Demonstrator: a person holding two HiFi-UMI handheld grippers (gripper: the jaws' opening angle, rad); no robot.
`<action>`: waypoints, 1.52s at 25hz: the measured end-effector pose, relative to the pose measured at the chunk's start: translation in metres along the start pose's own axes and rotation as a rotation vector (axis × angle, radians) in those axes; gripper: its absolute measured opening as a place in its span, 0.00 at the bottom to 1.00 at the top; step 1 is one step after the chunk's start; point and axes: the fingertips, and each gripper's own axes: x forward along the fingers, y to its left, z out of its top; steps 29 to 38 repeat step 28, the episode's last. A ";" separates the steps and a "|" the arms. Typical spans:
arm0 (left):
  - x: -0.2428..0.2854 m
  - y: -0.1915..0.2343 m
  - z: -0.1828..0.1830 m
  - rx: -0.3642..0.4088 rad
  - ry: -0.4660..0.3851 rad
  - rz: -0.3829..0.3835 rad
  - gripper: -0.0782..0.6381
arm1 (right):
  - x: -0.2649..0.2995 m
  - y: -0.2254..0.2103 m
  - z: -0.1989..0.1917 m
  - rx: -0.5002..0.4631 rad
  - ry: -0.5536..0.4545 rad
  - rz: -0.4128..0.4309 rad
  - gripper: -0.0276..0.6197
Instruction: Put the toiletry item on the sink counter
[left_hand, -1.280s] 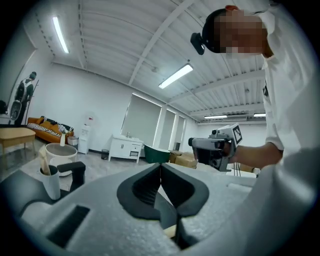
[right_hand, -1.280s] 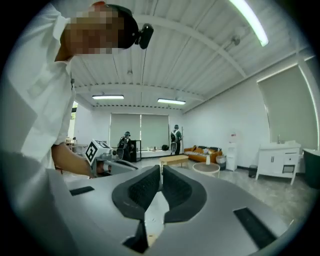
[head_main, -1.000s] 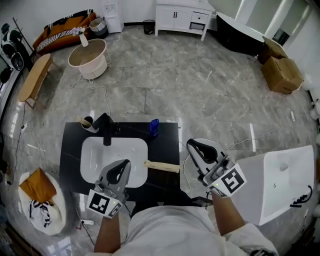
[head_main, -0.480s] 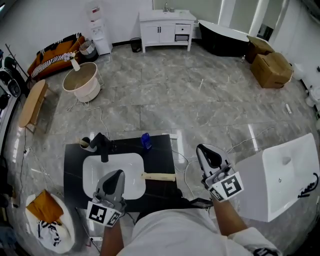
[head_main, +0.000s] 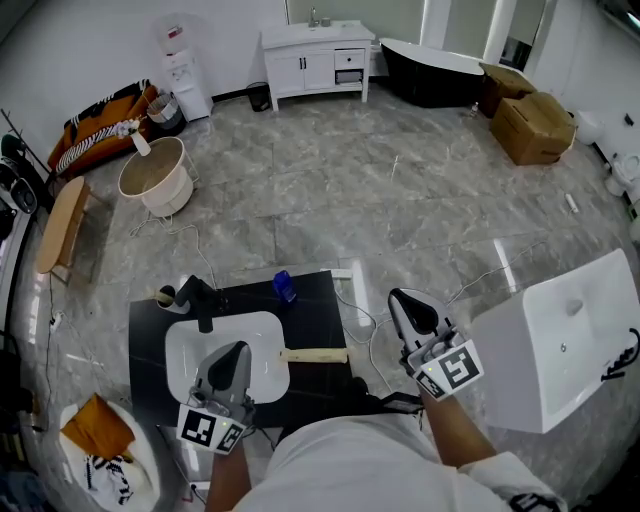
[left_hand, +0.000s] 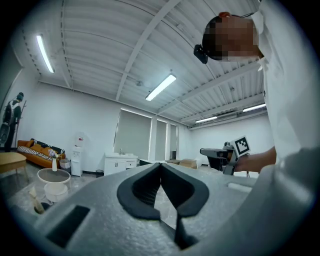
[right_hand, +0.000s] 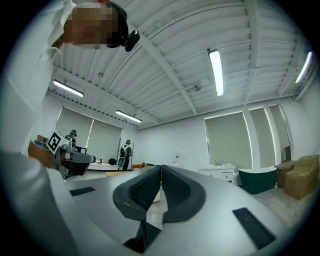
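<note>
From the head view, a black sink counter (head_main: 322, 318) stands on the grey stone floor just in front of the person. A white basin (head_main: 205, 350) is sunk into it, with a black tap (head_main: 204, 297) behind the basin and a small cup (head_main: 166, 296) at the back left corner. Two loose things lie on the counter. A small blue bottle (head_main: 283, 286) stands at the back edge, right of the tap. A long pale tube (head_main: 316, 355) lies flat, one end touching the basin's right rim (it is too small here to say just what it is, though it may be the toiletry item). The left gripper (head_main: 236, 351) hangs over the near part of the basin. The right gripper (head_main: 407, 304) is off the counter's right side, between it and a big white box (head_main: 560, 345). Neither touches the bottle or the tube.

In the left gripper view, the camera tilts up toward the ceiling. The left gripper's pads meet at their tips with nothing between them. A white cabinet (left_hand: 120, 162) stands against the far wall.

In the right gripper view, the right gripper's jaws are likewise pressed together and hold nothing. A dark bathtub (right_hand: 256, 180) sits off to the right.
</note>
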 end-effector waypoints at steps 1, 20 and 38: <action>0.001 0.000 0.000 0.000 0.001 -0.001 0.13 | -0.002 -0.002 0.001 -0.003 0.001 -0.004 0.07; 0.011 -0.004 -0.012 -0.044 0.035 -0.025 0.13 | -0.004 -0.002 -0.011 0.019 -0.010 0.055 0.07; 0.019 -0.015 -0.012 -0.059 0.047 -0.026 0.13 | -0.004 -0.011 -0.010 0.027 -0.022 0.090 0.07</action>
